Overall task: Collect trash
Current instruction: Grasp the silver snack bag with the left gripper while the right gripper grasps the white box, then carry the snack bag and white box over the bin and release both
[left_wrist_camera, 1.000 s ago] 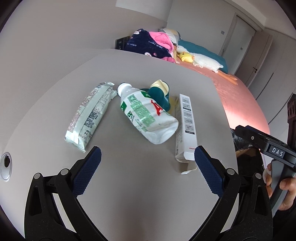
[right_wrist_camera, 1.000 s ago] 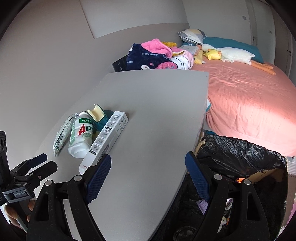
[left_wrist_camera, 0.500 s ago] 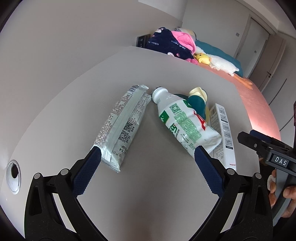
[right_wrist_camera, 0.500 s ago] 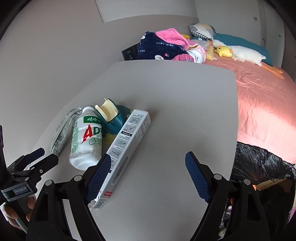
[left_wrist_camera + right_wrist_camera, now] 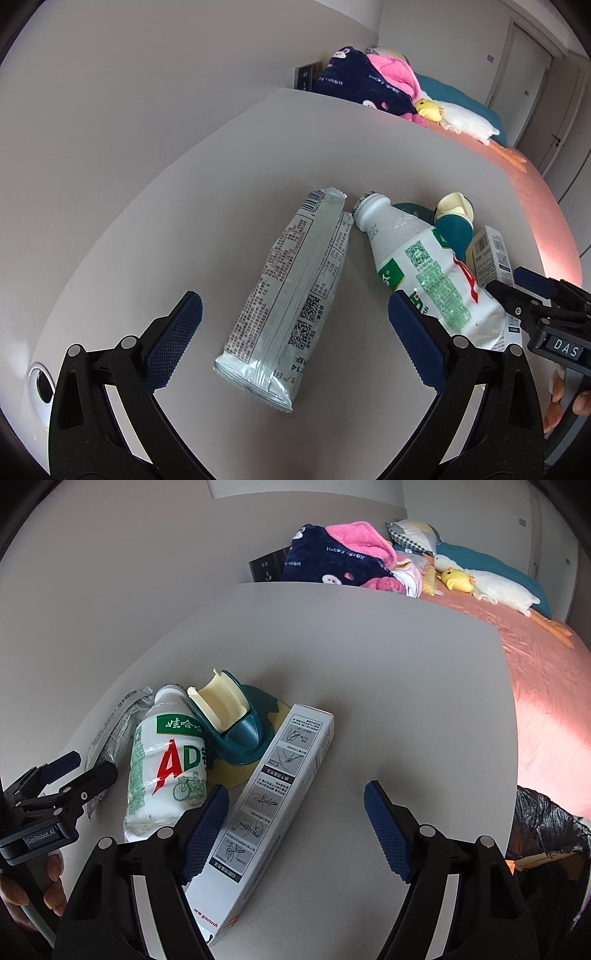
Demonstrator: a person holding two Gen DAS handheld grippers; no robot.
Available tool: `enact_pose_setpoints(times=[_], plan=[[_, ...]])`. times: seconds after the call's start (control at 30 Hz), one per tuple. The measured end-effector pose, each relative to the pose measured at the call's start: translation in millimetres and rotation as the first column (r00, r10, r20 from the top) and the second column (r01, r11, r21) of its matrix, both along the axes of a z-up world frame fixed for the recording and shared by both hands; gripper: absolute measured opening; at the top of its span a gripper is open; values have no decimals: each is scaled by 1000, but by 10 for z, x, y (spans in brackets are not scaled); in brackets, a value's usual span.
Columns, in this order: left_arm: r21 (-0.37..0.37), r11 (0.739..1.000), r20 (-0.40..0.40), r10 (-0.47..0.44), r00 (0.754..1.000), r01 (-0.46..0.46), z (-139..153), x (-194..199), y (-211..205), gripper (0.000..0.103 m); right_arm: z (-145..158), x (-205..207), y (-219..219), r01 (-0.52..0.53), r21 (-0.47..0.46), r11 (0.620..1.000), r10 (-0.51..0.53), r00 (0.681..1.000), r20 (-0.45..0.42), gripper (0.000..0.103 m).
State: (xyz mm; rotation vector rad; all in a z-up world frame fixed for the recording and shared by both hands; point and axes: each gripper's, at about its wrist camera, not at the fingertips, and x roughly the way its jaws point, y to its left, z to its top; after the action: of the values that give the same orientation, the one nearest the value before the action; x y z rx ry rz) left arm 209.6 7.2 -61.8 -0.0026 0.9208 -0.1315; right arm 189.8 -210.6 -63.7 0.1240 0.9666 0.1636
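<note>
The left gripper (image 5: 293, 321) is hanging with its jaws spread wide over the silvery snack wrapper (image 5: 291, 291), which is lying flat on the grey table (image 5: 229, 166) beside 1 crushed white bottle (image 5: 421, 277).

Four bits of rubbish lie bunched near the left edge of the grey tabletop (image 5: 369, 686), towards its near end. Furthest left is a silvery snack wrapper (image 5: 291, 291), flat, printed side up, its crimped top just touching the open neck of a white plastic bottle (image 5: 424, 273). The bottle lies on its side, capless, with a green and red label. Against its far side sits a teal and cream plastic holder (image 5: 232, 720) on a yellowish card. A long white carton (image 5: 273, 801) lies flat to the right, angled toward the near edge.
</note>
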Motion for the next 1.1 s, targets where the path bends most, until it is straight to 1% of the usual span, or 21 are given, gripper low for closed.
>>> enact_pose_setpoints(times=[0.07, 0.1, 0.17, 0.23, 0.3, 0.33, 0.37, 0.4, 0.43, 0.5, 0.53, 0.63, 0.7, 0.83, 1.1], plan=[[23, 1000, -2, -4, 1000, 4, -13, 33, -14, 97, -24, 13, 20, 1, -5, 1000, -1, 1000, -5, 74], [33, 999, -1, -7, 1000, 7, -20, 50, -24, 96, -28, 17, 35, 0, -19, 1000, 0, 1000, 0, 71], [53, 998, -3, -17, 1000, 17, -43, 78, -50, 90, -30, 19, 46, 3, -37, 999, -3, 1000, 7, 63], [75, 997, -13, -26, 1000, 26, -69, 106, -78, 83, -31, 24, 36, 6, -41, 999, -5, 1000, 12, 50], [89, 995, -18, -33, 999, 35, -95, 120, -95, 78, -33, 37, 30, 5, -52, 999, -5, 1000, 15, 43], [97, 994, -23, -37, 999, 39, -111, 125, -104, 71, -35, 36, 28, 2, -53, 999, -1, 1000, 18, 41], [105, 993, -29, -41, 999, 44, -129, 130, -113, 62, -38, 36, 23, 0, -50, 999, 1, 1000, 20, 39], [92, 995, -20, -48, 999, 50, -125, 122, -108, 58, -38, 32, 17, -1, -46, 999, 2, 1000, 22, 34], [82, 995, -21, -51, 998, 52, -123, 119, -101, 50, -36, 28, 16, -4, -42, 999, 5, 1000, 25, 32], [73, 996, -24, -40, 999, 41, -115, 118, -83, 48, -38, 15, 16, -18, -26, 999, 19, 999, 26, 28], [62, 998, -23, -28, 999, 30, -109, 113, -65, 47, -38, 6, 15, -27, -11, 1000, 28, 999, 26, 28], [-6, 1000, -30, 21, 999, -21, -83, 102, 28, 47, -25, -41, 20, -50, 30, 998, 49, 998, 37, 28], [-24, 999, -18, 44, 999, -44, -52, 77, 66, 46, -2, -76, 35, -64, 38, 997, 62, 997, 48, 28], [-28, 998, 10, 48, 999, -47, 23, -19, 61, 46, 69, -134, 38, -80, 45, 996, 76, 995, 67, 28], [-44, 997, 28, 60, 998, -58, 175, -263, 68, 46, 202, -282, -40, -80, 73, 994, 73, 993, 91, 28]])
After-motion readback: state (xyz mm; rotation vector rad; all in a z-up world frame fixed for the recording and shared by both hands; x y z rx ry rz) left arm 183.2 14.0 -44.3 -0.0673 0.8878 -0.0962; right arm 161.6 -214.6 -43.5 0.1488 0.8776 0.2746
